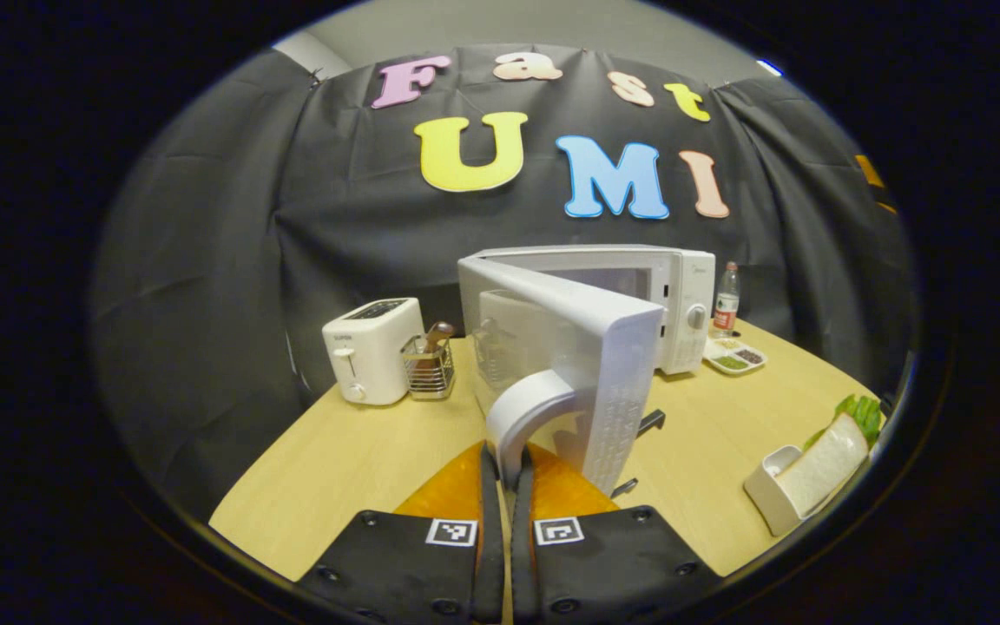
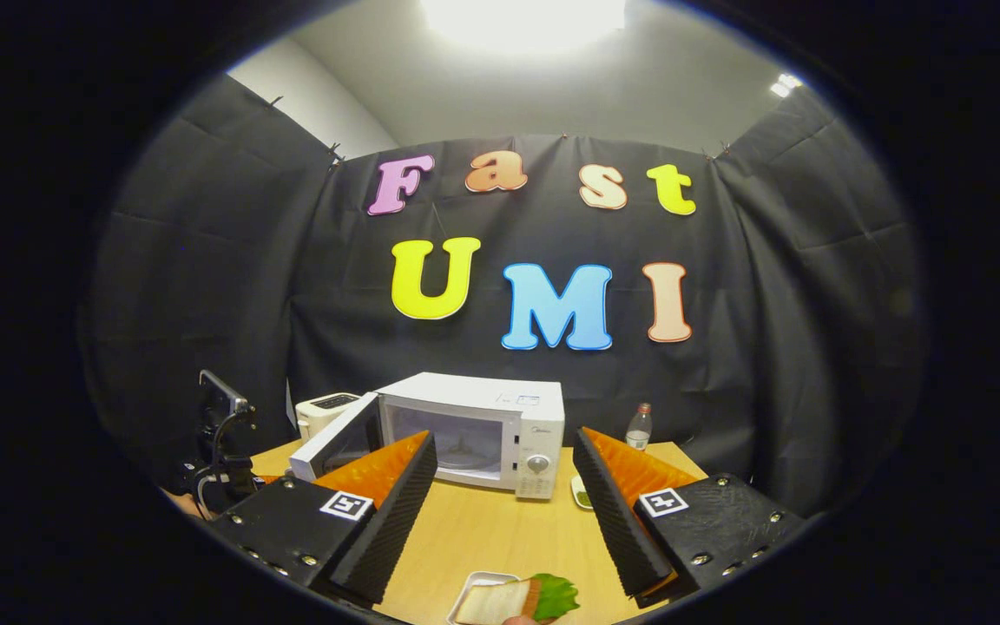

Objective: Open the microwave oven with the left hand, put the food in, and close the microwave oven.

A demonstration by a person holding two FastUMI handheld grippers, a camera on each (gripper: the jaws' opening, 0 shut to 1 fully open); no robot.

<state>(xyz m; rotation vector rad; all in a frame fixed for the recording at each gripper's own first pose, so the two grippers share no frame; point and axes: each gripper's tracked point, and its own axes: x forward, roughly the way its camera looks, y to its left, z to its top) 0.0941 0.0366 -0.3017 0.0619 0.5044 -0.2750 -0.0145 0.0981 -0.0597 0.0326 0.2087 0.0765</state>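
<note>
1. White plastic dominates the far middle of the wooden counter (image 1: 361, 451), where the microwave oven (image 2: 483, 430) stands with its door (image 1: 569, 347) swung partly open toward the near side.
2. Closed on the door's curved handle (image 1: 522, 412), the left claw (image 1: 504, 473) has both fingers pressed against the handle, seen in the left gripper view; the door's long edge stands upright just beyond the fingertips.
3. Open wide, the right claw (image 2: 500, 512) hovers over the near counter, jaws spread and holding nothing.
4. Directly below and slightly nearer than the right claw lies the food: a sandwich (image 2: 513, 599) of bread and green lettuce in a small white tray (image 2: 474, 586). In the left gripper view the same tray sits at the near right edge of the counter, well apart from the oven.
5. By this reading, the right claw is the nearer one to the food; the sandwich's long axis runs left to right under the jaws, and the oven cavity lies beyond it, ahead and a little left.
6. Other holders: a wire basket (image 1: 429, 369) with a wooden utensil beside a white toaster (image 1: 374, 347) at far left; a divided dish (image 1: 734, 356) of small foods and a bottle (image 1: 726, 299) right of the oven.
7. Door opening appears under way; loading not yet begun.
</note>
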